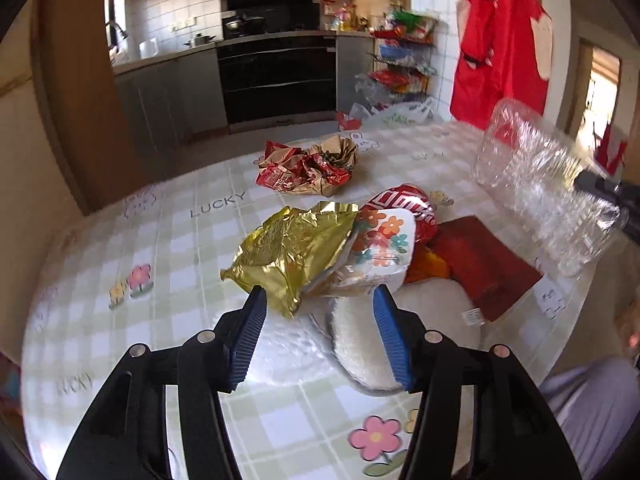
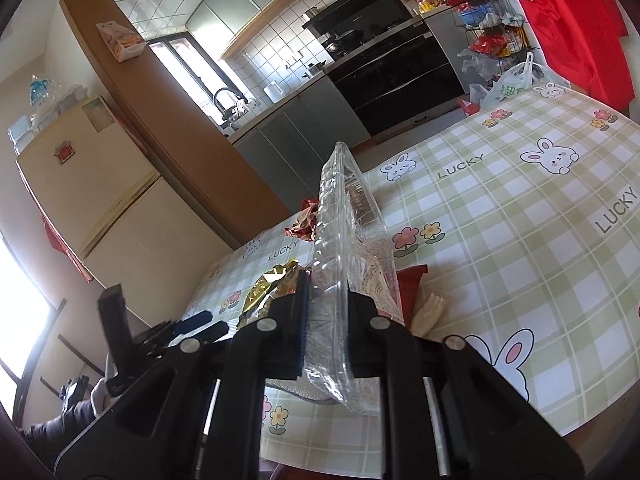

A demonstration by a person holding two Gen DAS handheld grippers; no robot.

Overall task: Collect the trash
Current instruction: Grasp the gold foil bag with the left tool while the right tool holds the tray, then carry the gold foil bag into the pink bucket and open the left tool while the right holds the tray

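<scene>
My right gripper [image 2: 326, 312] is shut on a clear plastic tray [image 2: 344, 248] and holds it on edge above the table; the tray also shows at the right of the left wrist view [image 1: 544, 192]. My left gripper [image 1: 320, 300] is open, just short of a crumpled gold foil bag [image 1: 288, 252] and a white flowered packet [image 1: 380, 244]. A red and white wrapper [image 1: 404, 204] and a dark red packet [image 1: 488, 268] lie behind them. A crumpled red and gold wrapper [image 1: 312, 168] lies farther back.
The round table [image 1: 160, 240] has a green checked cloth. A white fluffy pad [image 1: 400, 340] lies under my left gripper. Beyond the table are an oven [image 1: 276, 68], a wire rack of bags [image 1: 400, 60] and a hanging red garment [image 1: 504, 40]. A fridge [image 2: 100, 184] stands left.
</scene>
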